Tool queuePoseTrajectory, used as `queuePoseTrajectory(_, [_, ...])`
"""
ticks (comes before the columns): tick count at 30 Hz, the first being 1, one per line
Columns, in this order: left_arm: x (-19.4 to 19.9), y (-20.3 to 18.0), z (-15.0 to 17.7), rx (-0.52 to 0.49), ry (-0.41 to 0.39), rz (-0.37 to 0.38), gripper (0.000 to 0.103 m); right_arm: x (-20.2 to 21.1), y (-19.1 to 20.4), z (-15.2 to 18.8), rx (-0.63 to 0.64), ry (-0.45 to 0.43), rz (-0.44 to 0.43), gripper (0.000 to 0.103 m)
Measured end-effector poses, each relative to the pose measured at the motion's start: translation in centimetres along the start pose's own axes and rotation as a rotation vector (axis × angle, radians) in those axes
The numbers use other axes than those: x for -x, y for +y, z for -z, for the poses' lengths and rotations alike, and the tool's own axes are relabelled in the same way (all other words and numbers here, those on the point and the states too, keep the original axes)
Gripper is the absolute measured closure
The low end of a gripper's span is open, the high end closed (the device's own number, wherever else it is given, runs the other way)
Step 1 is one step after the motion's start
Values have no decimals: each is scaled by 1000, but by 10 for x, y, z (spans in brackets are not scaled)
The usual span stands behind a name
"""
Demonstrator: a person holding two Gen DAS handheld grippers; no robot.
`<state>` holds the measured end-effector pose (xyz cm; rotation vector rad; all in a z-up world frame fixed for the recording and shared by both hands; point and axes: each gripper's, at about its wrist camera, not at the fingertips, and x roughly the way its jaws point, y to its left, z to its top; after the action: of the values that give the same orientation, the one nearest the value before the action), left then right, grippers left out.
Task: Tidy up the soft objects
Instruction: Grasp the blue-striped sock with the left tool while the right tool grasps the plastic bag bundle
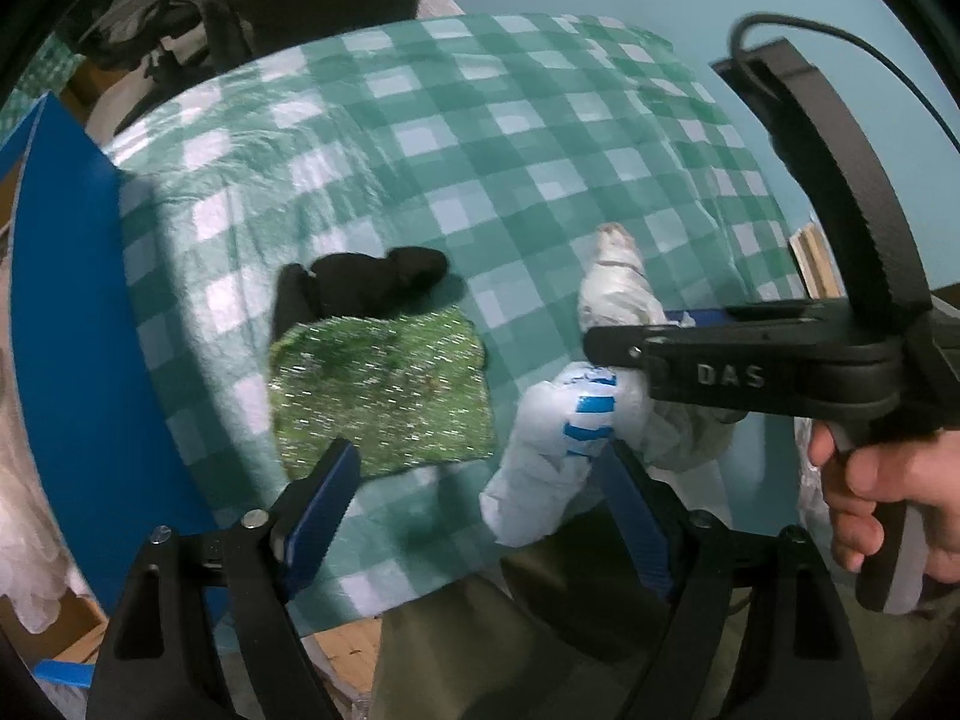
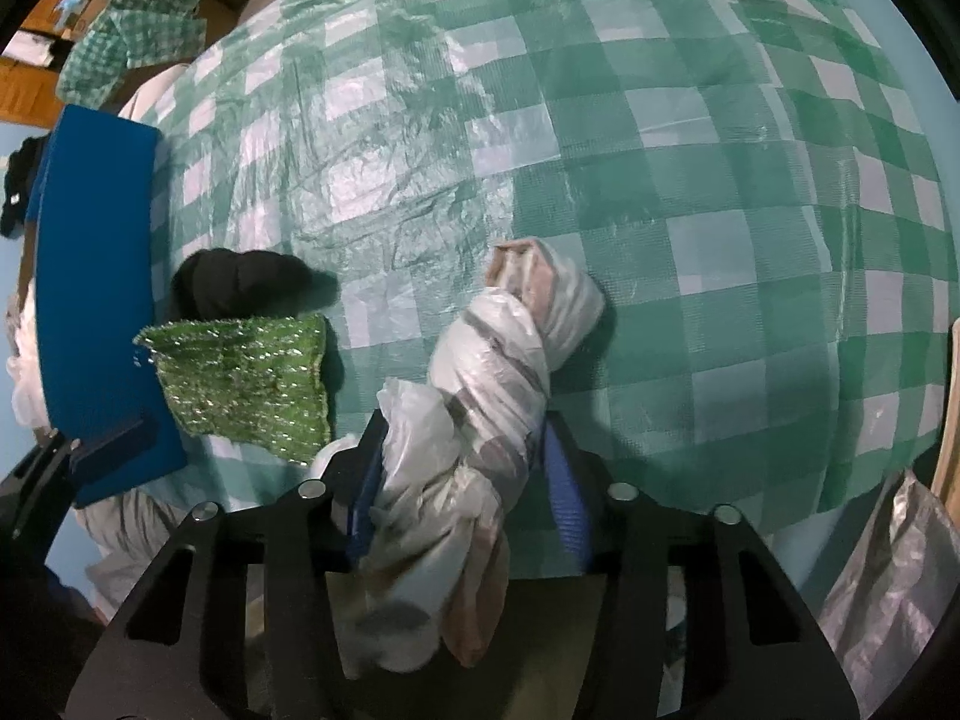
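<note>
Your right gripper (image 2: 462, 468) has its jaws clamped on the bag bundle (image 2: 510, 348), a twisted wad of white and pinkish plastic bags, gripped around its middle. Its far end rests on the checked cloth (image 2: 660, 150); the near end hangs loose over the table edge, behind the fingers. Your left gripper (image 1: 480, 516) hovers with jaws apart and nothing between them, its right finger just beside the bundle's blue-striped end (image 1: 591, 414). To the left, the green scourer (image 1: 384, 396) lies flat, touching the black sock (image 1: 360, 282) behind it, both just beside the blue box (image 1: 66, 312). The main risk is the grip itself: plastic film is slippery and compresses, so if you lift or swing fast the bundle may slide through the pads or untwist, leaving loose tails to drag. Those tails could snag the thin cloth or sweep the scourer and sock out of line as you carry across. The two tools are also close; closing the left now might pinch the striped end and pull against your right hand. Lift slowly and keep the left clear.
</note>
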<state>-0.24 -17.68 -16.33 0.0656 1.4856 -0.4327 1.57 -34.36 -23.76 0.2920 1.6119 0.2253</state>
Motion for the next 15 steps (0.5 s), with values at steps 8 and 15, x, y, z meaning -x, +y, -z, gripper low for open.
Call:
queuePoseTrajectory(8, [-23, -23, 2, -44, 20, 30, 16, -1, -1, 1, 61, -37, -3, 71])
queuePoseTrajectory(15, [-48, -42, 7, -115, 47, -57, 16, 8, -13, 4, 66, -61, 0, 71])
